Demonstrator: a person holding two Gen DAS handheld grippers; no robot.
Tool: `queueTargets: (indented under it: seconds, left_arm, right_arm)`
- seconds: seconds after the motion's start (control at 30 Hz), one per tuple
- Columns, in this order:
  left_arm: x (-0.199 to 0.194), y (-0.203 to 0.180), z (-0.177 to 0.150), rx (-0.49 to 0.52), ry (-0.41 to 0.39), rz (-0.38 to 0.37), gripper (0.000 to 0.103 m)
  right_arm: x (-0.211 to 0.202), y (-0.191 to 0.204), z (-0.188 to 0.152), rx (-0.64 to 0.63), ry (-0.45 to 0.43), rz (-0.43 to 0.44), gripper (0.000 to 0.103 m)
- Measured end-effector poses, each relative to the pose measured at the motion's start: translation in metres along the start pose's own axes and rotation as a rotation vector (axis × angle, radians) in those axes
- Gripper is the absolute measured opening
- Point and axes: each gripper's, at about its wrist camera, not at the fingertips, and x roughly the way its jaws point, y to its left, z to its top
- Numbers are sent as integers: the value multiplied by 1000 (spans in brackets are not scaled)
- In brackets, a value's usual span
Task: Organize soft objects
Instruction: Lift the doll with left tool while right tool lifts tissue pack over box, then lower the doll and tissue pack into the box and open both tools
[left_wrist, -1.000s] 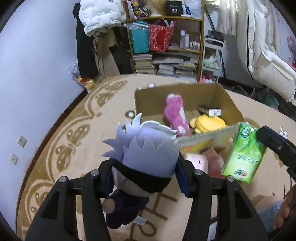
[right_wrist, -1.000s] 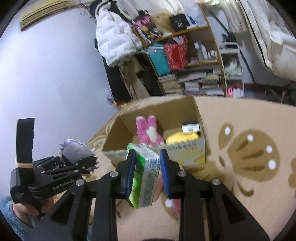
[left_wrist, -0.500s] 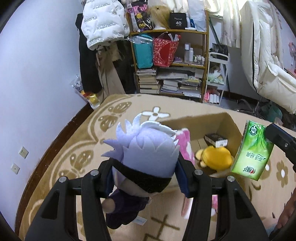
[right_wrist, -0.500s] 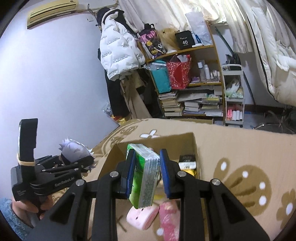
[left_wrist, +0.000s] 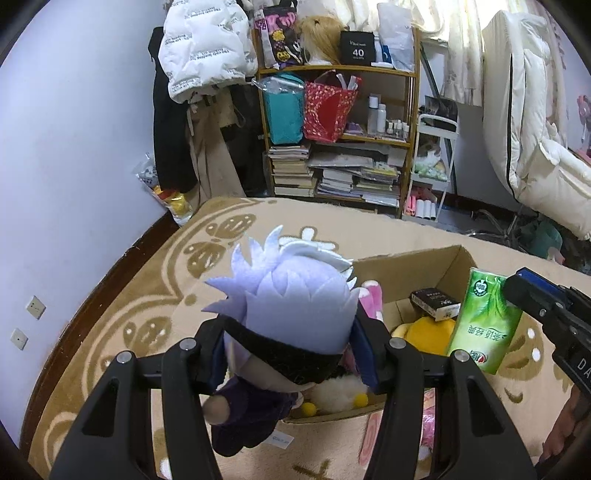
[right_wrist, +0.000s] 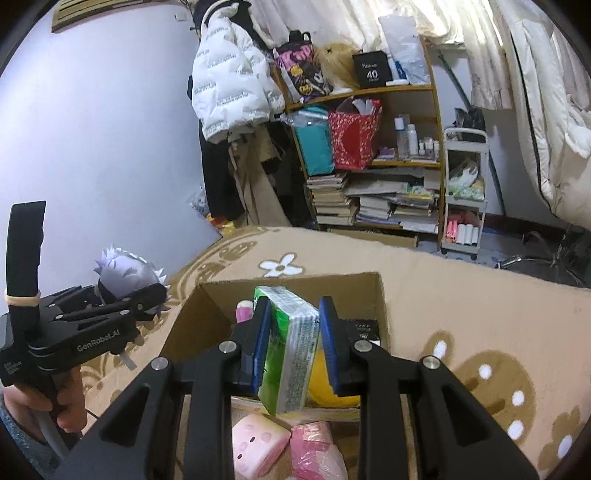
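My left gripper (left_wrist: 291, 343) is shut on a plush doll with spiky lilac hair and a black blindfold (left_wrist: 291, 306), held above the near left side of an open cardboard box (left_wrist: 413, 258). My right gripper (right_wrist: 295, 339) is shut on a green tissue pack (right_wrist: 291, 350), held over the box (right_wrist: 288, 288). The pack also shows in the left wrist view (left_wrist: 484, 325). Inside the box lie a pink plush (right_wrist: 243, 314), a yellow plush (left_wrist: 424, 332) and a small dark carton (left_wrist: 436, 302). The doll also shows in the right wrist view (right_wrist: 125, 273).
A pink cube plush (right_wrist: 258, 443) and a pink wrapped pack (right_wrist: 317, 450) lie on the beige patterned carpet (right_wrist: 461, 295) in front of the box. A cluttered bookshelf (left_wrist: 343, 147), hanging coats (left_wrist: 203, 55) and a white cart (right_wrist: 465, 192) stand along the far wall.
Both grippers have risen and moved forward, so the box now sits lower in both views. The tissue pack has moved over the box. Both grips are unchanged.
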Motion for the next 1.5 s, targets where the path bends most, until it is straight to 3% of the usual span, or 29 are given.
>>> queueTargets:
  seconds: [0.47, 1.07, 1.23, 1.37, 1.5]
  left_arm:
    - [22, -10, -13, -13, 46, -20, 55]
    - [31, -20, -21, 18, 102, -9, 59]
    - [25, -18, -19, 10, 80, 20, 76]
    - [18, -12, -17, -3, 85, 8, 83]
    - [5, -6, -16, -16, 67, 30, 91]
  right_arm:
    - [25, -1, -6, 20, 52, -16, 28]
    - [28, -4, -7, 38, 78, -12, 31]
    - [27, -5, -5, 48, 84, -18, 32]
    - [27, -7, -6, 57, 116, -17, 34]
    - [27, -8, -10, 80, 135, -12, 50]
